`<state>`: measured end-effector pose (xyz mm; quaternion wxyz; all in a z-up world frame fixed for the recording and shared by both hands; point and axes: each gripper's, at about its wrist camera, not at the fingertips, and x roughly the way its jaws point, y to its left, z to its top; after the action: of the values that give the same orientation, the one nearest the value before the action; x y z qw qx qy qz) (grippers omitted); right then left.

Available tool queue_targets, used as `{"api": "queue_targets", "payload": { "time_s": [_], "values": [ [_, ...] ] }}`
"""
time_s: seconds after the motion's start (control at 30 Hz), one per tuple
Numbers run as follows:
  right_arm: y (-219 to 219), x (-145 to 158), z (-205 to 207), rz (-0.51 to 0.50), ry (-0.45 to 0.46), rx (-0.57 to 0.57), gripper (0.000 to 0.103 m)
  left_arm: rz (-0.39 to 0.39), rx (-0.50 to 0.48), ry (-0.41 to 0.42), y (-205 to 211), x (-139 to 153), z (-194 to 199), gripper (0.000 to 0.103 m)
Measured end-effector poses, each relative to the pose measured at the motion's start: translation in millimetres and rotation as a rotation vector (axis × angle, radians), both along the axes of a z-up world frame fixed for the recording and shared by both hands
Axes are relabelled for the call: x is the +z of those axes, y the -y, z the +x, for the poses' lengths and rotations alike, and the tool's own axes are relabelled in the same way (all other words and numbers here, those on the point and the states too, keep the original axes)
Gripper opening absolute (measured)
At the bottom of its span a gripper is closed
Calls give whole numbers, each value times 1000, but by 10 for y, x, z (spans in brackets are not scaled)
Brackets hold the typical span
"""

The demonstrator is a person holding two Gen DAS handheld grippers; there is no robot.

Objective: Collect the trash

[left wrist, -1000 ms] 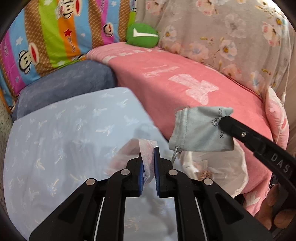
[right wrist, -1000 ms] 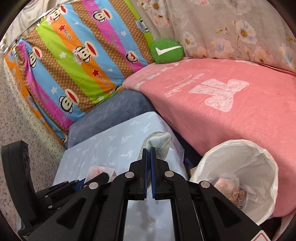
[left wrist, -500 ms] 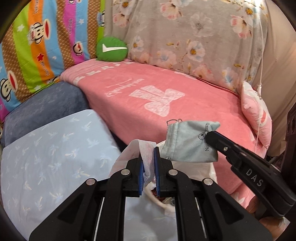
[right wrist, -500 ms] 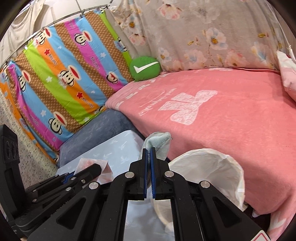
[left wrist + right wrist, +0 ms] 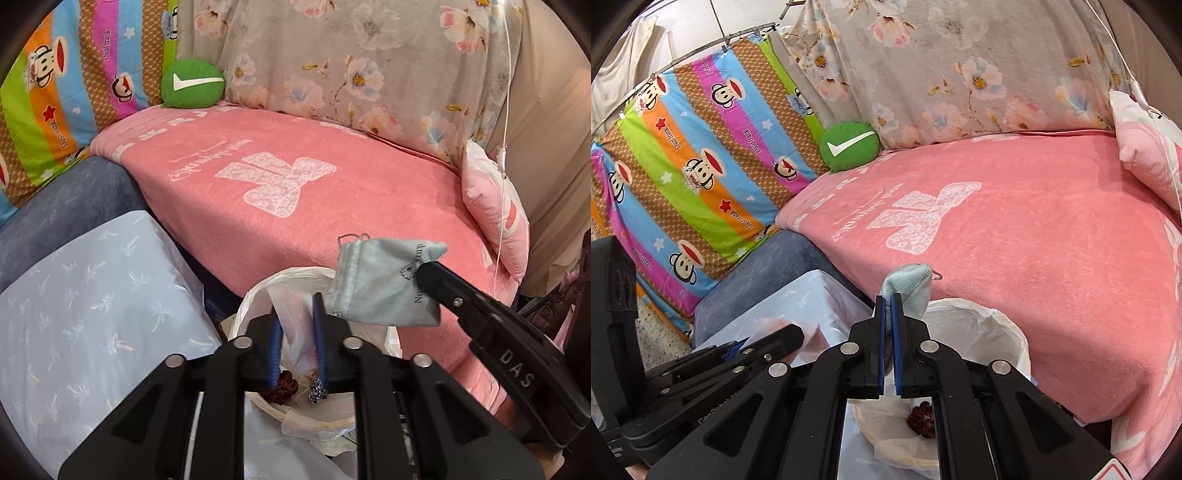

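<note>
My left gripper (image 5: 296,310) hangs over the white-lined trash bin (image 5: 255,295). Its jaws are opening, and a thin translucent white wrapper (image 5: 295,328) hangs loose between the blue pads, which stand apart from it. My right gripper (image 5: 888,298) is shut on a corner of a pale grey-blue drawstring pouch (image 5: 912,284). In the left wrist view the right gripper (image 5: 424,266) holds the pouch (image 5: 380,291) just above the bin's far right rim. A dark red scrunchie-like scrap (image 5: 284,387) lies inside the bin (image 5: 997,332). The left gripper (image 5: 794,332) shows at the lower left of the right wrist view.
A bed with a pink blanket (image 5: 314,192) runs behind and to the right of the bin. A pale blue patterned surface (image 5: 92,295) lies to the left, with a grey-blue cushion (image 5: 74,199) behind it. A green round cushion (image 5: 192,83) and a pink pillow (image 5: 495,206) rest on the bed.
Both grippers have swung right, from over the pale blue surface to over the bin. The left jaws have parted around the wrapper. The right gripper still grips the pouch.
</note>
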<state>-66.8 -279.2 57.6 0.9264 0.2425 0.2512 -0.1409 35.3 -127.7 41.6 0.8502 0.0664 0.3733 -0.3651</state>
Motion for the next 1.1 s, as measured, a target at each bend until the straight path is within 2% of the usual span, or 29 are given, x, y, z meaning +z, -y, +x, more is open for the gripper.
{"api": "queue_targets", "payload": {
  "time_s": [0.23,0.27,0.37,0.53,0.7,1.1],
  "values": [
    [19,-31,23,4,-7,4,4,0,48,27,-36,7,17,51],
    [18,-36,32,4,-9,5,5,0,54,33,-42,16,23,57],
    [7,-62,53,6,-13,12,10,8,80,59,-72,28,28,66],
    [-20,-91,87,8,-24,30,10,23,103,58,-121,-17,79,67],
    [-67,-108,115,9,-30,48,22,32,115,52,-163,-54,84,67],
    [-183,-137,110,-19,-91,89,25,51,144,62,-281,-73,54,68]
  ]
}}
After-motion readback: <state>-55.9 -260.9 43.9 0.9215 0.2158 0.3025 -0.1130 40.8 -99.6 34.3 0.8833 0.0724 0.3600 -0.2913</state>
